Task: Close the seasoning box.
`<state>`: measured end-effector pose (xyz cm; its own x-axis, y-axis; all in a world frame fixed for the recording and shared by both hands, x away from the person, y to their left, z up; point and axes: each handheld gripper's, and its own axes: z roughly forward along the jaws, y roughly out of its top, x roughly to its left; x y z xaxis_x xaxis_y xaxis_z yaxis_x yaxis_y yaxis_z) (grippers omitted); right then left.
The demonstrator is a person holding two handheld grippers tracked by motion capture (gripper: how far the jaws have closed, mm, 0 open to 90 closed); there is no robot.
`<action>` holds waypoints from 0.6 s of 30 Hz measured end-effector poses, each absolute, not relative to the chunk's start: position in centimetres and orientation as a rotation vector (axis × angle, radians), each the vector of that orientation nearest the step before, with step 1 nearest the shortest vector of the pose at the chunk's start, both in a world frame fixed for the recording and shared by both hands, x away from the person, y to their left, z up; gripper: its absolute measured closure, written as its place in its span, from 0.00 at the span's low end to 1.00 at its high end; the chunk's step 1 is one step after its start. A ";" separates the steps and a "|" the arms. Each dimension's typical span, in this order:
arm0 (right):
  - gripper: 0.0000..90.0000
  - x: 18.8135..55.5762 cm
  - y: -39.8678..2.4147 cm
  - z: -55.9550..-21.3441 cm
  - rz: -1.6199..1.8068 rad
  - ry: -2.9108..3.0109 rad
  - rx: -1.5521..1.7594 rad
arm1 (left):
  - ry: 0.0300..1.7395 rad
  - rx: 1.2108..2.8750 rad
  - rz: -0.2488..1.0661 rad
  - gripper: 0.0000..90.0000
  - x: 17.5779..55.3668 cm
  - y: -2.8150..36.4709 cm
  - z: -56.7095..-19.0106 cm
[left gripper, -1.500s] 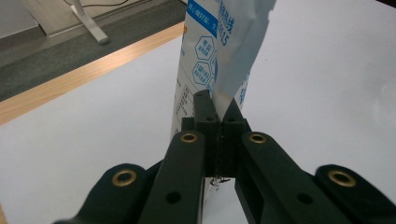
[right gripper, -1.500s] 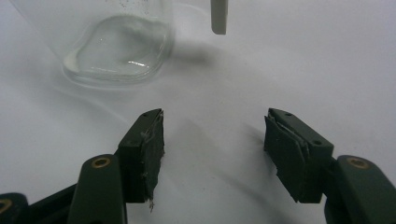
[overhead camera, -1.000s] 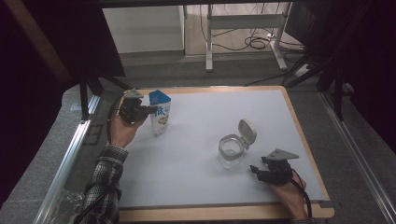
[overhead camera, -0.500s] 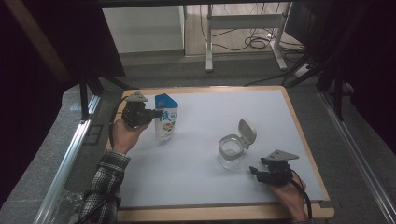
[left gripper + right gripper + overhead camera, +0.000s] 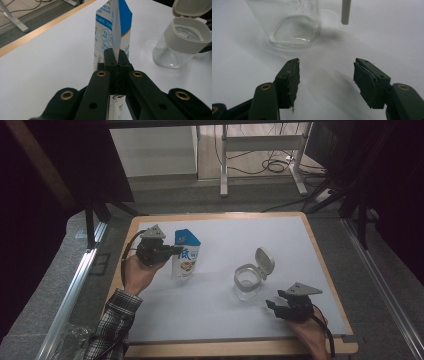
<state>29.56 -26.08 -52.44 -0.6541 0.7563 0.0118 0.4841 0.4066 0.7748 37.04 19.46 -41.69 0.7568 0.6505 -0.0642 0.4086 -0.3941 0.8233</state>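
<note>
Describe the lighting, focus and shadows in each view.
High view: dim, dark surround, the white table lit brightest, soft shadow beside the pouch. Left gripper view: bright and even, the pouch's print sharp, the jar slightly soft. Right gripper view: the right gripper sharp, the jar's base hazy with faint highlights, a diffuse shadow on the table between the jaws.

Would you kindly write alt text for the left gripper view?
The left hand-held gripper is shut on the edge of a blue-and-white pouch above a white table. An open-lidded glass jar stands to the right.
</note>
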 end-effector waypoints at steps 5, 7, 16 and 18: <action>0.42 29.2 -25.8 -52.4 1.116 2.339 1.049 | 0.769 2.048 0.338 1.00 36.2 18.7 -41.6; 0.42 29.1 -25.7 -52.4 1.118 2.346 1.042 | 0.762 2.053 0.338 1.00 36.0 18.5 -41.5; 0.42 28.3 -24.7 -52.5 1.119 2.383 1.001 | 0.726 2.062 0.319 1.00 34.4 17.6 -41.5; 0.42 28.2 -24.5 -52.6 1.122 2.387 0.994 | 0.725 2.061 0.318 1.00 34.3 17.5 -41.5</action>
